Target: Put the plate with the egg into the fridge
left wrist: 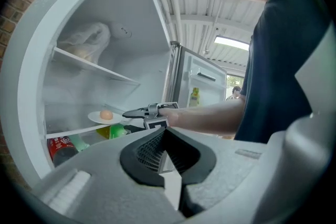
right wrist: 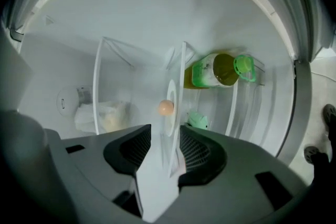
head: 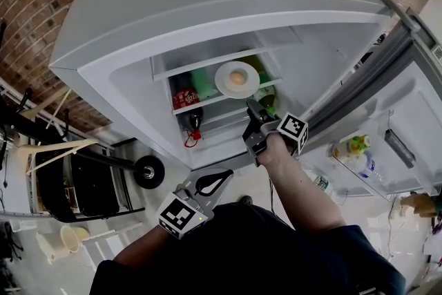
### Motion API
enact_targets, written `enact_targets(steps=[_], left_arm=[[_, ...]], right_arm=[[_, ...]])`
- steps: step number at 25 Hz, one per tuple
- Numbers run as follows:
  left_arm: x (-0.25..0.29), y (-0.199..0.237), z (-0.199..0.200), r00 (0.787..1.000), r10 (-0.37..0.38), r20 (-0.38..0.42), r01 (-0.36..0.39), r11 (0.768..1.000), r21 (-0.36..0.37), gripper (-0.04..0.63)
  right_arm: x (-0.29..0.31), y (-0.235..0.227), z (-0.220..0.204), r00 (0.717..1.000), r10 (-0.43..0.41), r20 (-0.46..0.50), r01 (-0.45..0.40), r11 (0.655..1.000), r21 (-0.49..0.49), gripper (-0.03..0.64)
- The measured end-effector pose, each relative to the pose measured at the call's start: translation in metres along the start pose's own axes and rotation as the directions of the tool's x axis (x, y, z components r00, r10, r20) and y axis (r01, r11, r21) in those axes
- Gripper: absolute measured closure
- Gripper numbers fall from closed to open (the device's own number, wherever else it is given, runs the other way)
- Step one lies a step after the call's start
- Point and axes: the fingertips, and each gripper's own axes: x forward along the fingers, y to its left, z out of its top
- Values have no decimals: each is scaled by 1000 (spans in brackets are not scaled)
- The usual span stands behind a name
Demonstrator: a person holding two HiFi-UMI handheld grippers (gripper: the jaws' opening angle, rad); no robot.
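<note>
1. Head view: the plate (head: 222,85) with the egg (head: 237,77) sits on a fridge shelf (head: 207,102), just ahead of the right tool (head: 251,111). The left tool (head: 218,178) hangs low, well behind.
2. Left gripper view: its jaws are closed on nothing, so it is best kept clear.
3. Right gripper view: jaws wide apart, with the plate's rim between them untouched. Draw straight back, level, so neither pad catches the rim.

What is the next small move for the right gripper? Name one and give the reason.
Probably draw the right gripper straight back out of the fridge. The plate with the egg already lies flat on the shelf, and the jaws stand apart at its near rim without pressing it, so a level pull back should clear the plate without dragging it.
</note>
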Motion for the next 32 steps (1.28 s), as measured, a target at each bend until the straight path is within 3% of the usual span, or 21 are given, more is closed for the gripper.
enact_targets(steps=[8,13,19,24,28,32], left_arm=[[8,-16,2,999,-37,5,37,999,10,591],[9,-22,5,999,-48,18,48,999,19,591],[12,-21,8,999,-43,32,43,999,11,591],[13,-27,13,998,-54,43,53,998,19,591],[13,-26,13,998,-51,44,50,998,25,591],[14,-26,13,998,-51,43,51,999,17,591]], right_arm=[[-42,11,-27,994,62,-86,-67,995,-67,443],[-73,14,-35,989,89,-114,-106,983,-148,530],[-104,28,-46,977,127,-170,-175,936,-306,585],[-130,42,-70,958,163,-236,-244,894,-375,598],[-148,45,-87,944,159,-289,-286,832,-475,604],[-161,47,-95,943,101,-316,-297,683,-667,606]])
